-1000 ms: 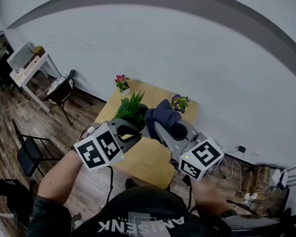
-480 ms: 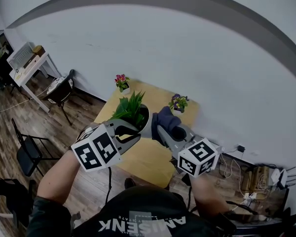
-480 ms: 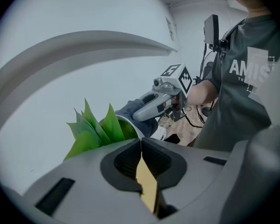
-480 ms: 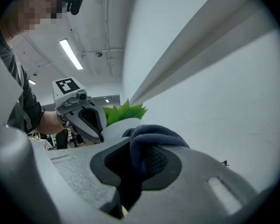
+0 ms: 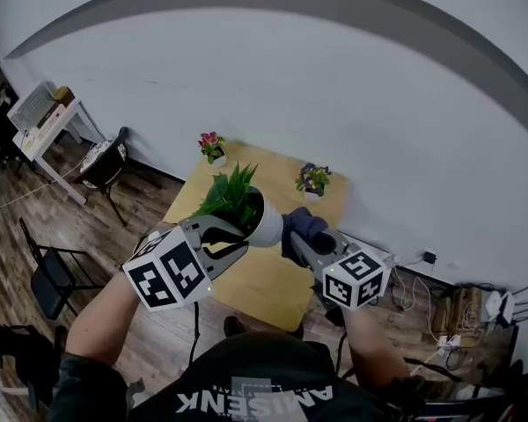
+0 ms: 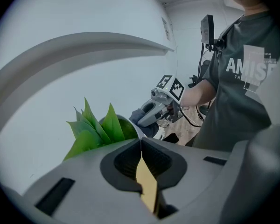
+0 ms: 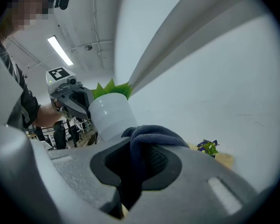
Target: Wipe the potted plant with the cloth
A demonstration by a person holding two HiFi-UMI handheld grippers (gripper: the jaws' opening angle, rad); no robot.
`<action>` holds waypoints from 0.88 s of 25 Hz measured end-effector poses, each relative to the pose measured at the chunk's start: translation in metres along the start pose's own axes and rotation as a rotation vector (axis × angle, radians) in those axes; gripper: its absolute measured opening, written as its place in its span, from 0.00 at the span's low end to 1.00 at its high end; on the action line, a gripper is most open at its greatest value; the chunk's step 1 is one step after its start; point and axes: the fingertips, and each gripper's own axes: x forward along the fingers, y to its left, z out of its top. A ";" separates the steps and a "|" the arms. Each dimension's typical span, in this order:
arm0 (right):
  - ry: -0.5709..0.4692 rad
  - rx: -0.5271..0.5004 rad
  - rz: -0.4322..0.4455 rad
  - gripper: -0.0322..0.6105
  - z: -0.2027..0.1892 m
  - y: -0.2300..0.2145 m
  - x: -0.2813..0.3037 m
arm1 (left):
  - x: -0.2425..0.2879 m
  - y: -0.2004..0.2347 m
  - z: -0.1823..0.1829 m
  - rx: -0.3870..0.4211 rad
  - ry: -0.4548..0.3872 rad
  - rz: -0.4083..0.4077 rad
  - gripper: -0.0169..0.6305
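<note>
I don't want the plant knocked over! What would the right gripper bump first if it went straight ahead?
Most likely the white pot, which the left gripper holds up just ahead. The dark cloth in the right gripper would touch it first, though depth is unclear.

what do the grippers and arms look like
The left claw and right claw: light grey plastic, black ribbed pads. Each carries a white cube with black square markers and trails a black cable. Dark grey short-sleeved t-shirt with white print.
</note>
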 end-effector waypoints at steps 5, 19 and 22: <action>-0.044 -0.014 -0.010 0.12 0.023 -0.006 -0.009 | 0.001 -0.009 0.004 0.048 0.004 -0.013 0.04; -0.173 -0.111 0.164 0.12 0.101 0.052 0.010 | -0.003 -0.016 -0.006 0.110 0.027 0.001 0.04; -0.153 -0.068 0.148 0.12 0.088 0.041 0.014 | -0.005 -0.016 -0.008 0.114 0.025 -0.001 0.04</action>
